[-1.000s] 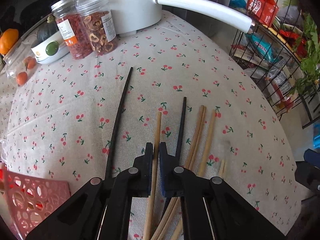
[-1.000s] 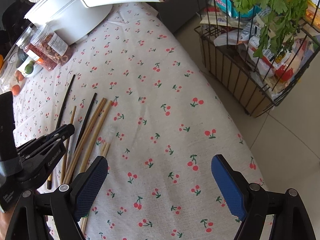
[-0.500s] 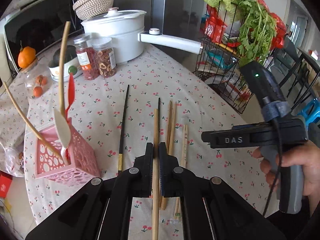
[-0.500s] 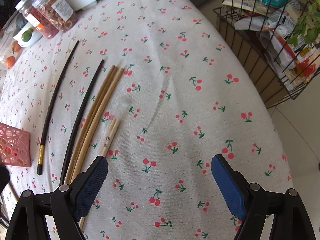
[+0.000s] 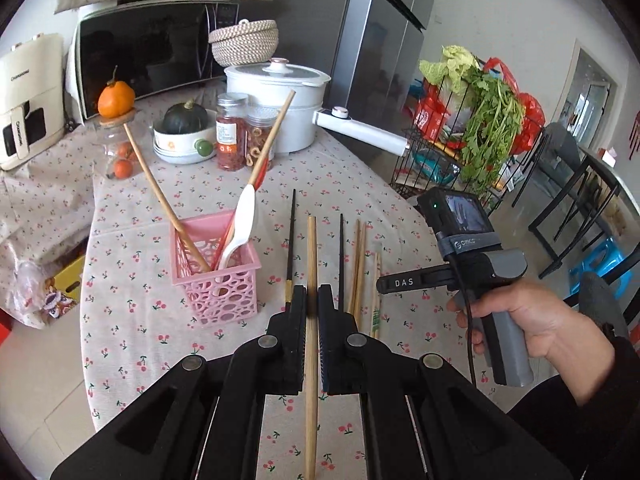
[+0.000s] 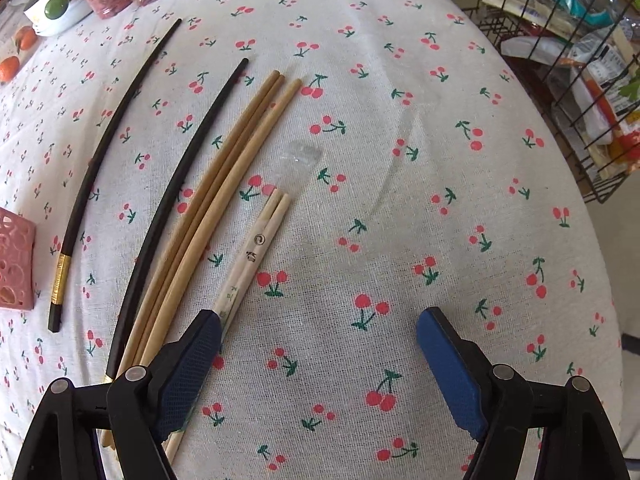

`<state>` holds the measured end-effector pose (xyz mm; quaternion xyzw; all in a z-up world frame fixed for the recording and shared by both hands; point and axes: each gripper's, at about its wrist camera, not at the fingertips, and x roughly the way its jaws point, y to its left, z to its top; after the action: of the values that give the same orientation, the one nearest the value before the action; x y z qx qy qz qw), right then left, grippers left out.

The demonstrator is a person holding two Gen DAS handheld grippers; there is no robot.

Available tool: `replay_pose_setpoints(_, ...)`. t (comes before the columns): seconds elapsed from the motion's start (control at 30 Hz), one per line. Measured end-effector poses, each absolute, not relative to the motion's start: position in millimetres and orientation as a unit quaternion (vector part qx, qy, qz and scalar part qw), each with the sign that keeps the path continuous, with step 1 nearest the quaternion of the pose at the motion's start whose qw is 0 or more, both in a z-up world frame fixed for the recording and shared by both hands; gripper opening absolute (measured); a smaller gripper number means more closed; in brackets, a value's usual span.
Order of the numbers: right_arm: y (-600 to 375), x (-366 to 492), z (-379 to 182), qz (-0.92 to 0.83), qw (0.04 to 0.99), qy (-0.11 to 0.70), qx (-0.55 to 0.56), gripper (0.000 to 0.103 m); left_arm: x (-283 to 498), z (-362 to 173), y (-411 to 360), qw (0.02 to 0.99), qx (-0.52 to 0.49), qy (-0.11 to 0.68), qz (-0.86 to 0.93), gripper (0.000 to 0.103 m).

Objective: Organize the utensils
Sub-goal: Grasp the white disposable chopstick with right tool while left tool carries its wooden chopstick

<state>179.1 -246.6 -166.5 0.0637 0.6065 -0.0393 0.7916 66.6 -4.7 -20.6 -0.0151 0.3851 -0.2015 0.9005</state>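
A round table is covered by a white cloth (image 6: 400, 128) printed with red cherries. At its far side a white pot (image 5: 280, 100), two jars (image 5: 240, 136) and a bowl (image 5: 184, 144) holding a dark squash are seen, with a microwave (image 5: 148, 48) behind them. A wire rack (image 5: 452, 144) of greens and packets stands by the table, beside a grey fridge (image 5: 380, 48).

A wooden chopstick (image 5: 311, 264) is pinched by the left gripper (image 5: 312, 304), whose jaws are pressed against it from both sides. It is held above the cloth, its long axis running straight along the fingers and away from the camera, the far end pointing toward the pot. It is plain, pale brown and round.

A pink basket (image 5: 218, 280) stands just left of it on the cloth, with a white spoon (image 5: 240, 224) and two wooden handles leaning in it.

On the cloth, two black chopsticks (image 6: 108, 160), three wooden ones (image 6: 224, 176) and a paired, printed disposable set (image 6: 256, 252) are laid roughly parallel, pointing to the far side.

The right gripper (image 6: 320, 356) is held spread wide over the cloth, its left pad just beside the disposable set, nothing between the jaws.
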Motion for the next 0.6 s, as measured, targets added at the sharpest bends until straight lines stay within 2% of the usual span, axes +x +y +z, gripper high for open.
replay_pose_setpoints(0.47,-233.9,170.3,-159.8,-0.025,0.795,0.601,0.078,0.051,56.1,-11.6,36.4,0.907,-0.046,0.373,-0.191,0.005)
replay_pose_setpoints(0.57,-240.3,169.5,-158.6,-0.023,0.796,0.600,0.084,0.037,55.0,-13.2,44.2,0.908,-0.052,0.373,-0.183,0.006)
replay_pose_setpoints(0.6,-242.7,170.0,-158.3,-0.019,0.795,0.600,0.091,0.026,55.0,-13.7,46.8,0.908,-0.053,0.373,-0.181,0.006)
